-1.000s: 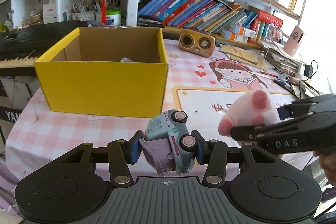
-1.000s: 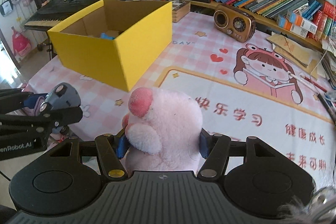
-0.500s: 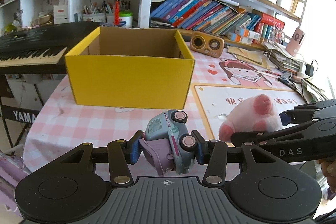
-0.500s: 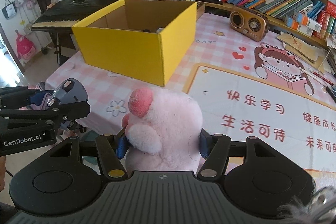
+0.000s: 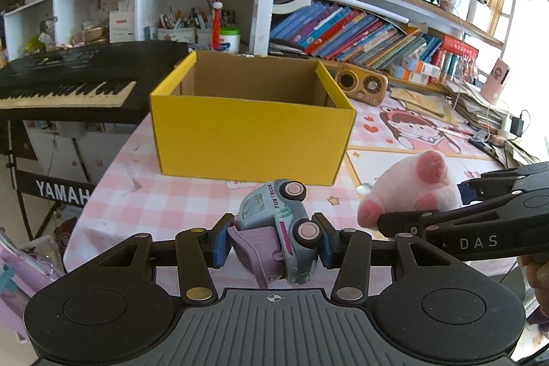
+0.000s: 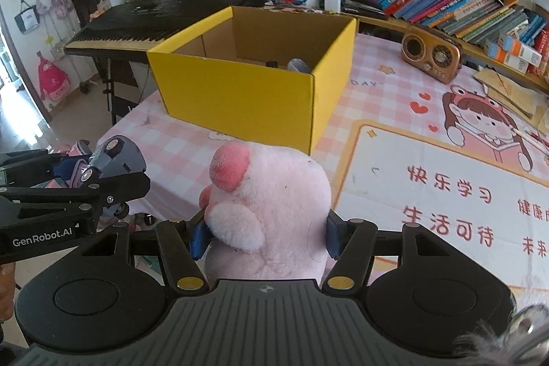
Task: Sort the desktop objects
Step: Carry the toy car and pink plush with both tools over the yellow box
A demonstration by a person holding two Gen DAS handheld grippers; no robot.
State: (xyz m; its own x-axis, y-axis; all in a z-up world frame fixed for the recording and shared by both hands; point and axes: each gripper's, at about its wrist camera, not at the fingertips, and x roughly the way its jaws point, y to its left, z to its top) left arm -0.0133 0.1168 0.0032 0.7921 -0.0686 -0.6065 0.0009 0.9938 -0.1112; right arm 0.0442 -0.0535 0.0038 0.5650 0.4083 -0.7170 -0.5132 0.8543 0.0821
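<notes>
Left wrist view, toy truck (image 5: 279, 234) clamped between jaws, right jaws gripping pink plush (image 6: 271, 215)

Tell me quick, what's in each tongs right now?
Left tongs: shut on the toy truck.
Right tongs: shut on the pink plush pig.

left tongs (image 5: 272, 244) | right tongs (image 6: 264, 237) | both farther from yellow box (image 5: 250, 132)
</notes>
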